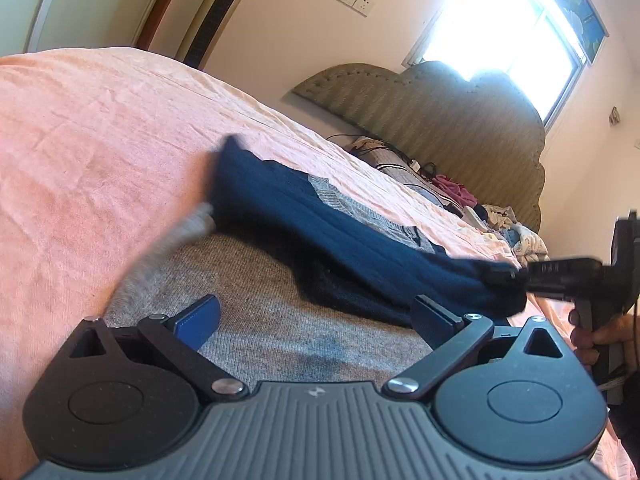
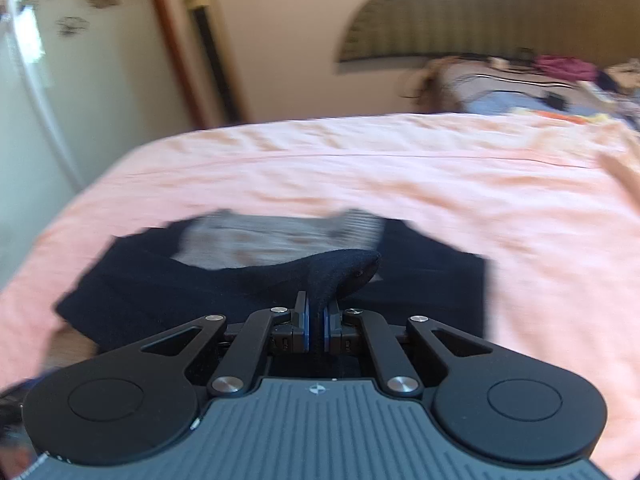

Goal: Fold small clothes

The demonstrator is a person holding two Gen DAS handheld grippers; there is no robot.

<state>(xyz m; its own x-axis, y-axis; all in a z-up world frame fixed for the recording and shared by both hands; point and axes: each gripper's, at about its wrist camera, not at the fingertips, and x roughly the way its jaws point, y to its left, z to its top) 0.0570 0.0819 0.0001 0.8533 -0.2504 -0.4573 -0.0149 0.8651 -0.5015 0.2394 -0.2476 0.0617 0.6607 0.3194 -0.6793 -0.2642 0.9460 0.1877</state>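
A small navy and grey knit garment (image 1: pixel 320 220) lies on the pink bedsheet (image 1: pixel 80 140). In the left wrist view my left gripper (image 1: pixel 316 320) stands open just above the garment's grey part, with nothing between its blue pads (image 1: pixel 198 320). At the right of that view my right gripper (image 1: pixel 502 274) pinches a navy edge and holds it lifted. The right wrist view shows my right gripper (image 2: pixel 316 320) shut on a fold of navy cloth (image 2: pixel 344 270) that rises between the pads, with the rest of the garment (image 2: pixel 260 272) spread below.
A padded headboard (image 1: pixel 460 120) stands at the far end of the bed, with a heap of clothes and cables (image 1: pixel 460 196) in front of it. A person's hand (image 1: pixel 600 336) grips the right tool's handle. A tall floor-standing unit (image 2: pixel 204 40) stands by the wall.
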